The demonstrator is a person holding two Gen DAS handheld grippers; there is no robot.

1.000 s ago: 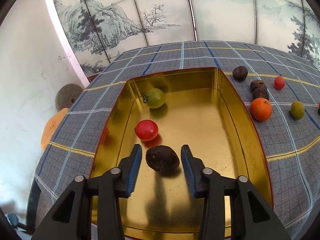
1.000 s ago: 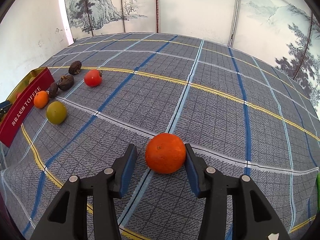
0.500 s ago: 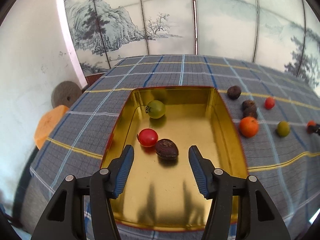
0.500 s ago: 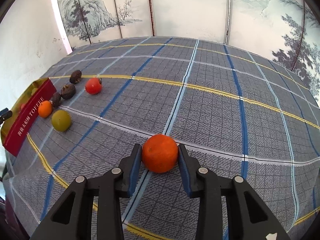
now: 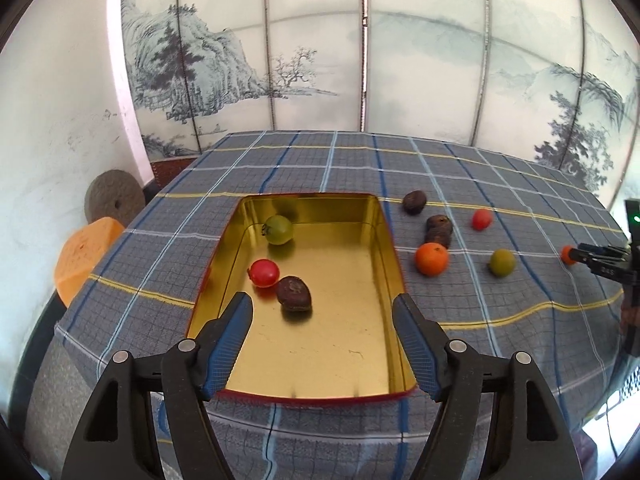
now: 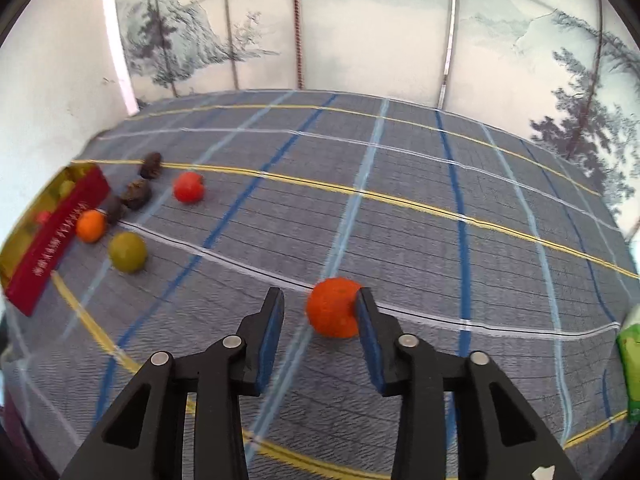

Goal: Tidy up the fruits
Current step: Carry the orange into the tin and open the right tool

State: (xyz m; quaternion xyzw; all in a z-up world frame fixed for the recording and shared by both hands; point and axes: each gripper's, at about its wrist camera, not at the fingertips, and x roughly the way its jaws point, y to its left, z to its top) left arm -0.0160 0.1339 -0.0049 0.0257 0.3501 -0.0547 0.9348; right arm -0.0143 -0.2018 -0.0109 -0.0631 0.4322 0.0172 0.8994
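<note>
A gold tin tray (image 5: 336, 356) holds a green tomato (image 5: 279, 230), a red tomato (image 5: 264, 273) and a dark brown fruit (image 5: 294, 299). My left gripper (image 5: 322, 340) is open and empty above the tray's near end. On the cloth to the right of the tray lie dark fruits (image 5: 439, 230), an orange (image 5: 431, 259), a green fruit (image 5: 502, 263) and a red tomato (image 5: 481, 219). My right gripper (image 6: 318, 320) is open; an orange (image 6: 334, 307) rests against its right finger, off the left one. The view is blurred.
The table has a blue-grey plaid cloth (image 6: 400, 208). The tray's red side (image 6: 60, 236) shows at the left of the right wrist view, with several fruits beside it. A green packet (image 6: 630, 368) lies at the right edge. A painted screen stands behind.
My left gripper pulled back and up from the dark fruit it left in the tray, and opened wider. My right gripper, closed around the orange before, now shows a gap at its left finger.
</note>
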